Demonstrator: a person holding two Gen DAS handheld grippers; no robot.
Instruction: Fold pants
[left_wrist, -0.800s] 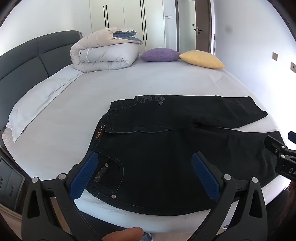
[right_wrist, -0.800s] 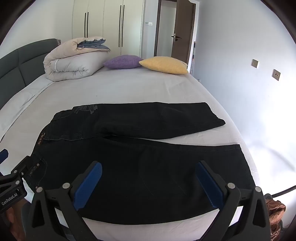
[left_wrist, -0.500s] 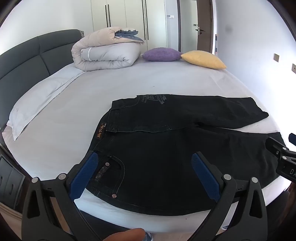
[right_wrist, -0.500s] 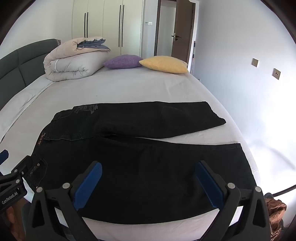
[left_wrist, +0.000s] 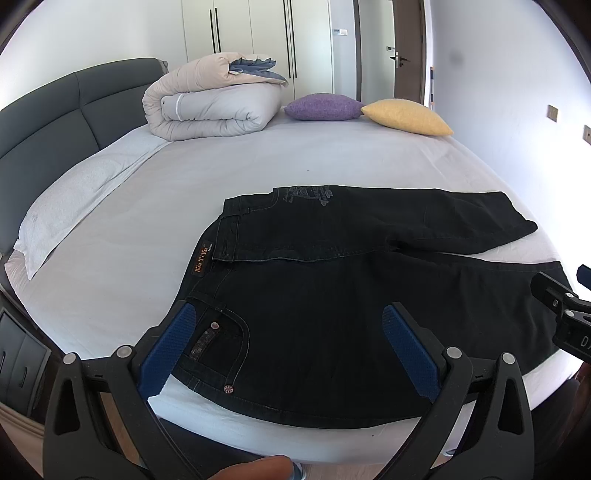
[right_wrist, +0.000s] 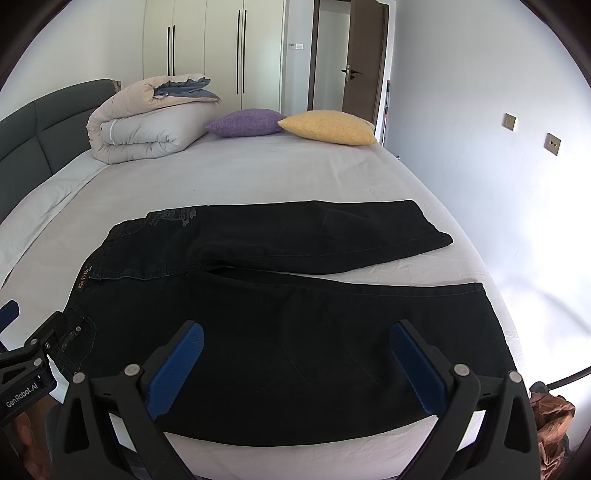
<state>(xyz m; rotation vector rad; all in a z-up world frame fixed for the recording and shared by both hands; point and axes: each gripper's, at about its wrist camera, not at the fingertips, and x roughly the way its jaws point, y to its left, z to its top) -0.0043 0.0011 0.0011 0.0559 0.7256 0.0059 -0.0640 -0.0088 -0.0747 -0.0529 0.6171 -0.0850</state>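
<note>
Jaws of the left gripper (left_wrist: 288, 326) stand spread wide with nothing between the blue pads (left_wrist: 168, 349), hanging above the waist end of the pants (left_wrist: 332, 295), over the riveted pocket (left_wrist: 218, 345) near the bed's front edge. Jaws of the right gripper (right_wrist: 297, 345) are likewise released and empty, poised over the nearer leg of the same pants, toward its hem at the bed's front right corner.

Black jeans lie flat on the white sheet of the bed (left_wrist: 229, 166), waistband to the left, legs running right. The farther leg angles away from the nearer one, leaving a wedge of sheet between their hems. A brown label (left_wrist: 202, 258) sits on the waistband.

Along the bed's far edge rest a folded duvet (left_wrist: 210, 107), a purple cushion (left_wrist: 325, 107) and a yellow cushion (left_wrist: 406, 116), the two cushions touching. A grey headboard (left_wrist: 55, 114) lines the left edge, with a white pillow (left_wrist: 74, 195) below it.
</note>
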